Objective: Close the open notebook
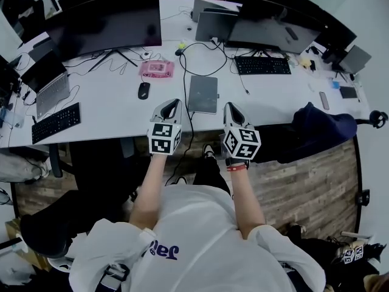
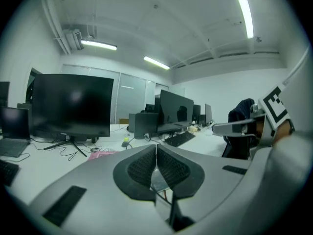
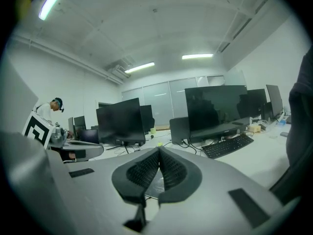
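While both of my tools hang at the near edge of the desk, the left gripper and the right gripper each have their jaws pressed together with nothing between them. The notebook lies flat on the desk just beyond their tips and between them. From above it reads as one grey slab, so I judge it may already be shut, though I cannot tell for sure. The first risk is that I prod a cover that needs no closing and only shove the notebook across the smooth top. With jaws together I can push but not pinch, so a tip could skid off. A black cable runs just beside the notebook's left edge, and my left gripper could snag it. The mouse sits near on the left, where a wide swing could knock it.
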Demonstrator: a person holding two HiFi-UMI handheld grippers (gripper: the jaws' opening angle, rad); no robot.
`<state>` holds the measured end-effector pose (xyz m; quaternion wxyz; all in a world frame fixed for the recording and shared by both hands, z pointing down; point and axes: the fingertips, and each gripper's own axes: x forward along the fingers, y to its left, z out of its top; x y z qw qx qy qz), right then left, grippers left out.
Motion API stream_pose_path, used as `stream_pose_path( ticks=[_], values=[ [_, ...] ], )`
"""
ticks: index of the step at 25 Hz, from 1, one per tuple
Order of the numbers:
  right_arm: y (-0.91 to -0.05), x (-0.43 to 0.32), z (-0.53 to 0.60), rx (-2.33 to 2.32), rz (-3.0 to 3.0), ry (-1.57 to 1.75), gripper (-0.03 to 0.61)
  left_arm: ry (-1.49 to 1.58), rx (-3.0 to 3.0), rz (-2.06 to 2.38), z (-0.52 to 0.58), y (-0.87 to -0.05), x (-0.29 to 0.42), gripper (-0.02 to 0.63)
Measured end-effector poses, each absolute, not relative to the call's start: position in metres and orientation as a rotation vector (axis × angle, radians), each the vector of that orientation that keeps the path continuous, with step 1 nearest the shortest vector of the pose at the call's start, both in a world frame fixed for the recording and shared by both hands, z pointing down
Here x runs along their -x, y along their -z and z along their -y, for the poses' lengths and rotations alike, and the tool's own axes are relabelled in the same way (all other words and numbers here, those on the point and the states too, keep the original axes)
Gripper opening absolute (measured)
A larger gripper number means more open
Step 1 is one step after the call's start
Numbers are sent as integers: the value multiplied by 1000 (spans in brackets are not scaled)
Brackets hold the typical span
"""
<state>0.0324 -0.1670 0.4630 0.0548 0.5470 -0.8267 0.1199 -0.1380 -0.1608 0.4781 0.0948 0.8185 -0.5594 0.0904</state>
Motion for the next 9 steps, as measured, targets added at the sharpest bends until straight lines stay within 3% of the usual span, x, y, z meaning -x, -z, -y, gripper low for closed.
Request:
stream_pose_path(
  ticks=[5,9],
  values=[
    [-533,-31,187,-1574,2436,-618,5,-1168,-2096,1361,152,-649,166,21],
    [-604,-25,202,-1431,2289,-836,9,-1514,-1878,1282,156,-734,215,21]
  ],
)
